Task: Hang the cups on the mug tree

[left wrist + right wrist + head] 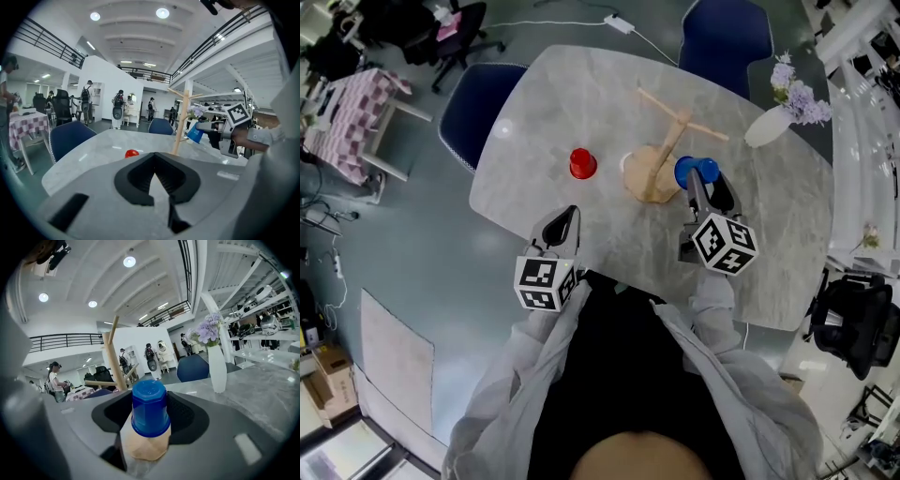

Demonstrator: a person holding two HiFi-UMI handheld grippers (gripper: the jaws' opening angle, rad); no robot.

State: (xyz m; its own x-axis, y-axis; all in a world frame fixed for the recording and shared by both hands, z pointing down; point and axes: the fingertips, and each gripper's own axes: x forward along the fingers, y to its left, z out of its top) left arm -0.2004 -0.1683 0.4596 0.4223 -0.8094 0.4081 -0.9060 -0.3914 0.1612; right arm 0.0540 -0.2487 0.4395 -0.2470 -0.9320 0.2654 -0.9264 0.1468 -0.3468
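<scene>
The wooden mug tree stands mid-table with bare pegs. A red cup sits upside down to its left, also seen in the left gripper view as the red cup. A small white cup shows partly behind the tree's base. My right gripper is shut on a blue cup just right of the base. In the right gripper view the blue cup fills the jaws, with the tree's post to the left. My left gripper hovers near the front edge, shut and empty.
A white vase of purple flowers stands at the table's far right. Blue chairs flank the far side. The marble table's front edge is close to the person's body. People stand far off in the hall.
</scene>
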